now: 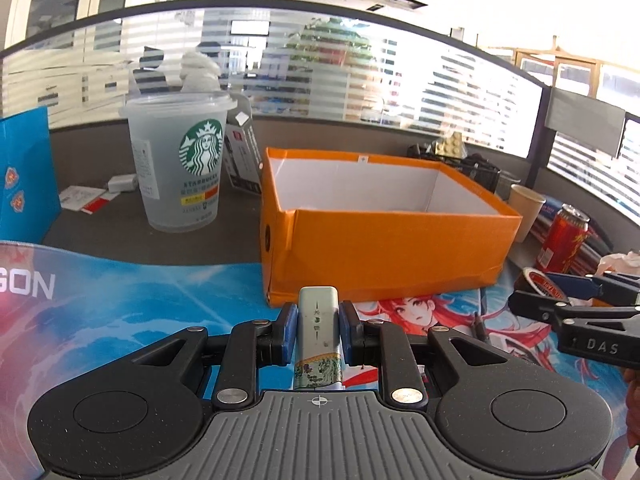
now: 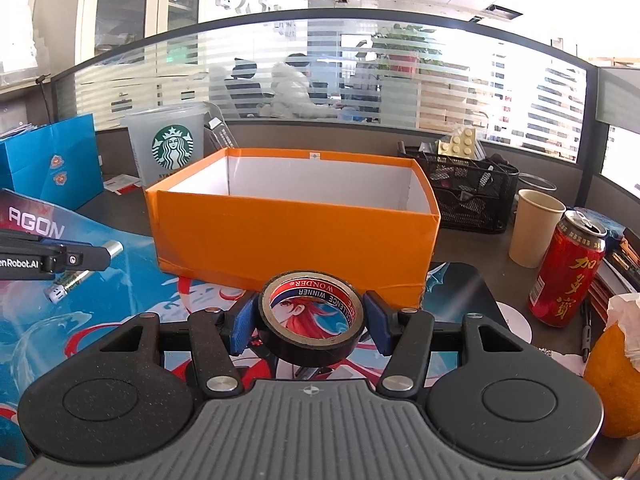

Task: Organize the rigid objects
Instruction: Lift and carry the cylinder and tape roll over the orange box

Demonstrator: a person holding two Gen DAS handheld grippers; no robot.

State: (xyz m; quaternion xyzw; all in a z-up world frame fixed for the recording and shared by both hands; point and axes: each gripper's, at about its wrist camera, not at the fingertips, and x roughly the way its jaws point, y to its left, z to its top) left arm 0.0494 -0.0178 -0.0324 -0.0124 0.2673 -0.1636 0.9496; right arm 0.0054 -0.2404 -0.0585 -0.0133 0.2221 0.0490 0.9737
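Note:
An open orange box [image 1: 384,240] with a white inside stands on the desk mat ahead of both grippers; it also shows in the right wrist view [image 2: 296,236]. My left gripper [image 1: 318,326] is shut on a pale lighter-like rectangular object [image 1: 318,328] with a patterned lower band, just in front of the box's near left corner. My right gripper [image 2: 310,320] is shut on a black tape roll [image 2: 312,320], held before the box's front wall. The right gripper with the tape shows in the left wrist view [image 1: 552,292], and the left gripper in the right wrist view [image 2: 80,260].
A Starbucks cup [image 1: 184,164] and a blue bag [image 1: 24,172] stand left of the box. A paper cup [image 2: 534,228], a red can [image 2: 568,268], a black mesh organizer [image 2: 464,188] and an orange fruit [image 2: 612,380] are to the right.

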